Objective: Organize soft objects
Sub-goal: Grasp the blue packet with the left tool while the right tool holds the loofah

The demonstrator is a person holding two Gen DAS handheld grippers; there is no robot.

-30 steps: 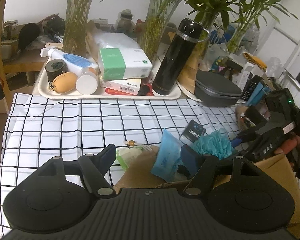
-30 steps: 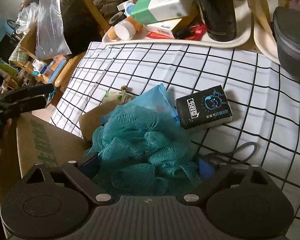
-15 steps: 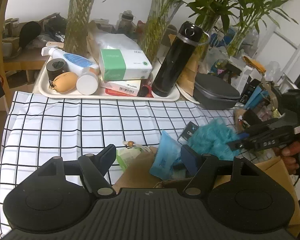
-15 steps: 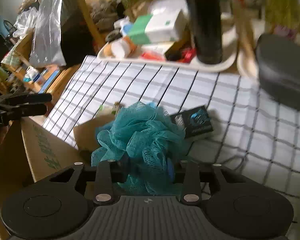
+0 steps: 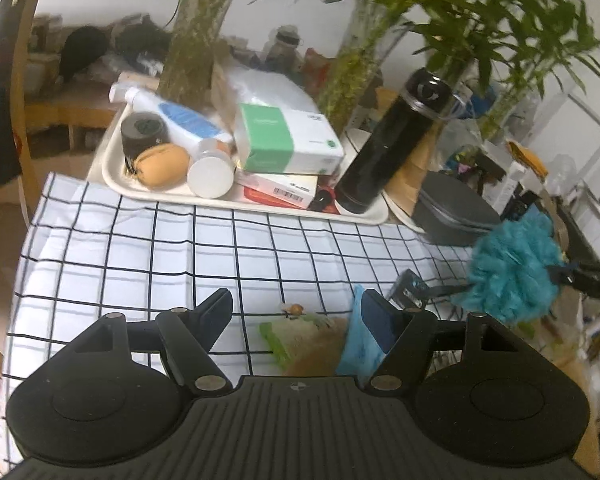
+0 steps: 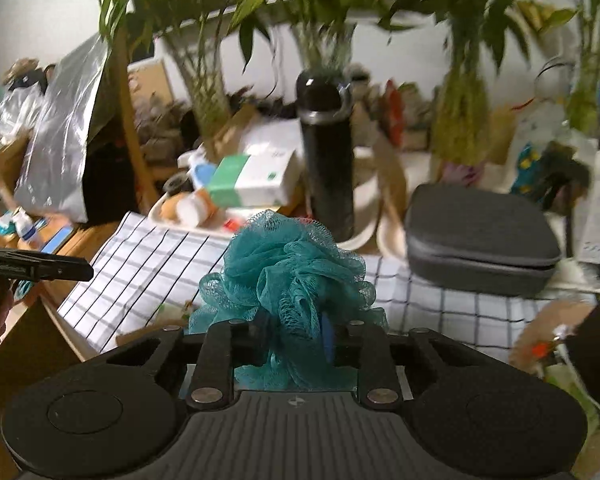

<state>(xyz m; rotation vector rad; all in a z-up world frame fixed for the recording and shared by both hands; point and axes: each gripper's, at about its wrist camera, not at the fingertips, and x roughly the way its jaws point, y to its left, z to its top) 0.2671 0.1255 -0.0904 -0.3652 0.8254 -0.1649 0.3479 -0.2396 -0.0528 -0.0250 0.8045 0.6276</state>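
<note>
Teal mesh bath pouf (image 6: 288, 280) clamped by right gripper (image 6: 290, 336), held above the grid-patterned tablecloth (image 5: 140, 248).
Left gripper (image 5: 296, 312) is wide open, nothing held, lower centre of frame; blue soft pack (image 5: 358, 344) lies just beside its right finger. Black flask (image 6: 328, 160) and grey zip case (image 6: 480, 248) are seen behind the pouf.

We can read almost nothing here: both views are blurred, and the print is too small or smeared to make out. The green and white box (image 5: 288, 142) on the tray (image 5: 112, 172) carries faint lettering and a small round green mark, none of it legible to us. The flat white box (image 5: 278, 189) beneath it shows a barcode whose digits we cannot read. The small dark packet (image 5: 410, 289) on the checked cloth (image 5: 140, 248) has a pale printed patch, unreadable, and the white bottle (image 5: 172, 116) bears a blue label without clear words
</note>
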